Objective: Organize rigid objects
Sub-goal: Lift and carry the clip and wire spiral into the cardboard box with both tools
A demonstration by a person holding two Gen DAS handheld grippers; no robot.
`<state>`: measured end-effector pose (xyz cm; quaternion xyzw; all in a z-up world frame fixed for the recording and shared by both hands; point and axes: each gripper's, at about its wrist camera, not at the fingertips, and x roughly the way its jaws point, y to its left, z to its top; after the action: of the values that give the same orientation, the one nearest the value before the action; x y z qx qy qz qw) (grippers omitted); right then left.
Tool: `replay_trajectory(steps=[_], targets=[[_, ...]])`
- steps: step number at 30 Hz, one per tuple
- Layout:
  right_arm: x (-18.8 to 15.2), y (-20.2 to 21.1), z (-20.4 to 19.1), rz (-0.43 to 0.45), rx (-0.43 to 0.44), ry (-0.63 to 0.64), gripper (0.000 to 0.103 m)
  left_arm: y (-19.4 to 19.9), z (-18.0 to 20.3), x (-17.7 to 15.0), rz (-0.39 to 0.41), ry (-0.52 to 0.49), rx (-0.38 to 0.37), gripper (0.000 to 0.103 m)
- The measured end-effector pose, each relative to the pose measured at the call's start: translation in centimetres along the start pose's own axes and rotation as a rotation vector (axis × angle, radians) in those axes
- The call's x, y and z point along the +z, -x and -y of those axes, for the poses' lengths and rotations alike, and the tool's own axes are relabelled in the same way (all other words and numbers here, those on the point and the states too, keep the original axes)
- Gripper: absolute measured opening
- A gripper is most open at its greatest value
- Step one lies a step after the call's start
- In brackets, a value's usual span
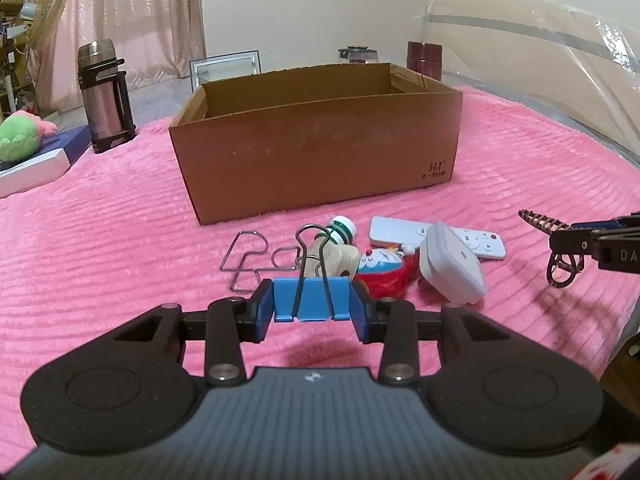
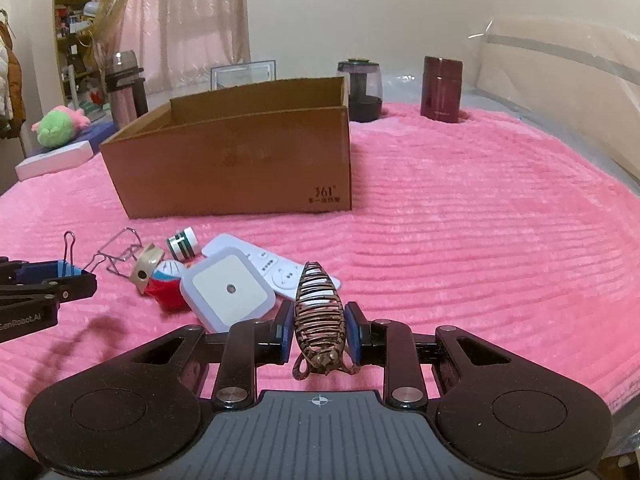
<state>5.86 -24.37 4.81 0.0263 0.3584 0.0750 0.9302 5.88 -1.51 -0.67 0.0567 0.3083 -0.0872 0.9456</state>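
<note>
My left gripper (image 1: 313, 310) is shut on a blue binder clip (image 1: 312, 296), held just above the pink blanket with its wire handles pointing up. My right gripper (image 2: 319, 330) is shut on a brown striped hair claw clip (image 2: 318, 304). On the blanket between them lies a small heap: a white remote (image 2: 280, 270), a square white night light (image 2: 228, 292), a red and blue cartoon toy (image 1: 384, 274), a green-and-white little bottle (image 1: 342, 230), a wooden piece (image 1: 334, 260) and a bent wire puzzle (image 1: 248, 256). Behind the heap stands an open cardboard box (image 1: 320, 152).
A steel thermos (image 1: 104, 96) stands at the back left beside a green plush toy (image 1: 18, 138) and a white flat box (image 1: 32, 170). Behind the cardboard box are a picture frame (image 1: 226, 66), a dark jar (image 2: 362, 90) and a maroon canister (image 2: 442, 88). Clear plastic sheeting (image 1: 540, 64) runs along the right.
</note>
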Motion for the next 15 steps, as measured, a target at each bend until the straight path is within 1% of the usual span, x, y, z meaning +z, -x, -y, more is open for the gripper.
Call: replay_trajectory(steps=[9, 12, 15], targets=[[2.3, 0.0, 1.6, 0.023, 0.012, 0.017, 0.023, -0.2, -0.8, 2.0, 0.011, -0.03, -0.032, 0.034], [3.5, -0.2, 2.1, 0.026, 0.027, 0.033, 0.023, -0.4, -1.3, 3.1, 0.016, -0.043, -0.051, 0.034], [5.4, -0.2, 2.7, 0.043, 0.042, 0.066, 0.023, -0.5, -2.2, 4.7, 0.028, -0.062, -0.073, 0.034]])
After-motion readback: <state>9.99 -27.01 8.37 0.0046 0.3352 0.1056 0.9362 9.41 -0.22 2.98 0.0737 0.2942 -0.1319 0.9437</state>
